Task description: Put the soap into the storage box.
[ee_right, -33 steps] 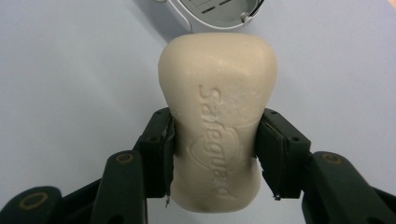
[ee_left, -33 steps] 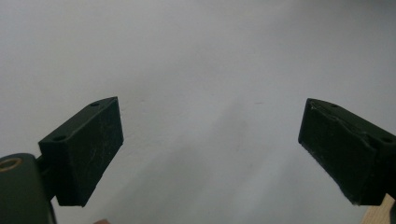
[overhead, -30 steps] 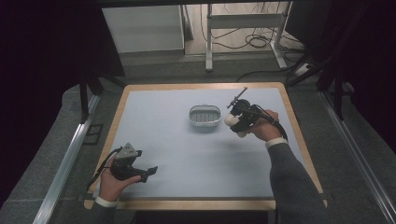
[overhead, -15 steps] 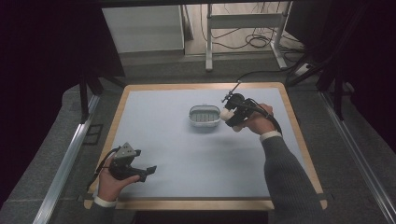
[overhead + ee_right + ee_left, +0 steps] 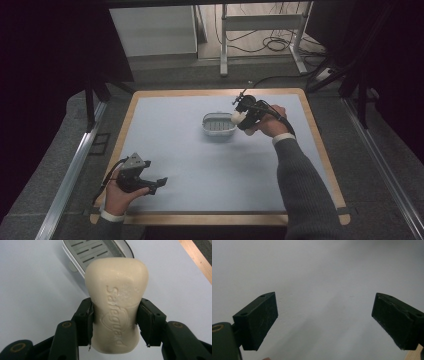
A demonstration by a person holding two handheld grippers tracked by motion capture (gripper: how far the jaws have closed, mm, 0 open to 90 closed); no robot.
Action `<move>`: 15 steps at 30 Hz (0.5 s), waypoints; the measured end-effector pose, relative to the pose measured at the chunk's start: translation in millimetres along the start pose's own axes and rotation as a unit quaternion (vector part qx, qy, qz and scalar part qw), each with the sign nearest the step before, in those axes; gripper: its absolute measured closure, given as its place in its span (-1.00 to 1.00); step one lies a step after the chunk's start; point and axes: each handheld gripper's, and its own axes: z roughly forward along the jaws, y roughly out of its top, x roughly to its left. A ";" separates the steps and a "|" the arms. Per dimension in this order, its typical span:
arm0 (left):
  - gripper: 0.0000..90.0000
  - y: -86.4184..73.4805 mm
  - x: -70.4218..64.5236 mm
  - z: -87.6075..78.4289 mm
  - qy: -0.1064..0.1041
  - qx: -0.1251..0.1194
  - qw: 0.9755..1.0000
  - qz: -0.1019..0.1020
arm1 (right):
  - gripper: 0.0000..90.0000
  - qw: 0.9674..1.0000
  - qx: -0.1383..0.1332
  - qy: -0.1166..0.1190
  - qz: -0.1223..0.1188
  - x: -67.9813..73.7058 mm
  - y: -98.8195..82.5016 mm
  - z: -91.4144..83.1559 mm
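My right gripper (image 5: 113, 315) is clamped on a cream bar of soap (image 5: 115, 302), one black jaw pressed to each long side of the bar, so the embossed lettering faces my camera and the rounded end of the bar sticks out past the jaw tips. In the high view that gripper (image 5: 241, 118) is raised over the table's far right part with the soap (image 5: 238, 117) at its tip. Just beyond the soap lies a white soap dish (image 5: 96, 252) with a grey slatted insert; from above, the dish (image 5: 218, 126) sits just to the left of the gripper, and I cannot tell whether the soap touches its rim. Under both lies the pale blue mat (image 5: 200, 165) with a wooden border (image 5: 320, 150) around it.

My left gripper (image 5: 145, 181) is well apart from all this, near the table's front left corner, held low in my left hand (image 5: 120, 195). Its jaws stand wide apart with nothing between them, only bare mat (image 5: 324, 290) ahead.
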 end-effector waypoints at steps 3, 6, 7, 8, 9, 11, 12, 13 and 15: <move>-0.84 -0.1 1.5 -2.2 -0.001 -0.005 1.000 -0.004 | 0.11 1.000 0.001 0.000 -0.005 1.4 5.1 3.4; -0.84 -0.5 2.2 -2.4 -0.001 -0.004 1.000 -0.006 | 0.11 1.000 0.004 0.001 -0.007 1.8 10.8 5.6; -0.84 -0.7 2.5 -2.2 0.000 -0.003 1.000 -0.004 | 0.11 1.000 0.004 -0.001 -0.007 1.9 12.4 6.2; -0.84 -0.7 2.4 -2.2 -0.001 -0.002 1.000 -0.004 | 0.11 1.000 0.004 -0.001 -0.008 1.8 14.2 6.9; -0.84 -0.7 2.4 -2.3 -0.001 -0.003 1.000 -0.004 | 0.11 1.000 0.003 0.001 -0.009 1.4 16.2 7.7; -0.84 -0.8 2.4 -2.6 -0.001 -0.004 1.000 -0.005 | 0.11 1.000 0.000 0.001 -0.010 1.2 18.8 9.0; -0.84 -0.8 2.4 -2.7 -0.001 -0.004 1.000 -0.005 | 0.11 1.000 0.002 0.002 -0.012 0.8 20.0 9.8; -0.84 -0.9 2.5 -2.7 -0.001 -0.005 1.000 -0.005 | 0.11 1.000 0.003 0.001 -0.013 0.7 21.2 10.6; -0.84 -1.0 3.2 -2.6 -0.001 -0.004 1.000 -0.005 | 0.11 1.000 0.003 0.001 -0.014 0.0 22.9 11.2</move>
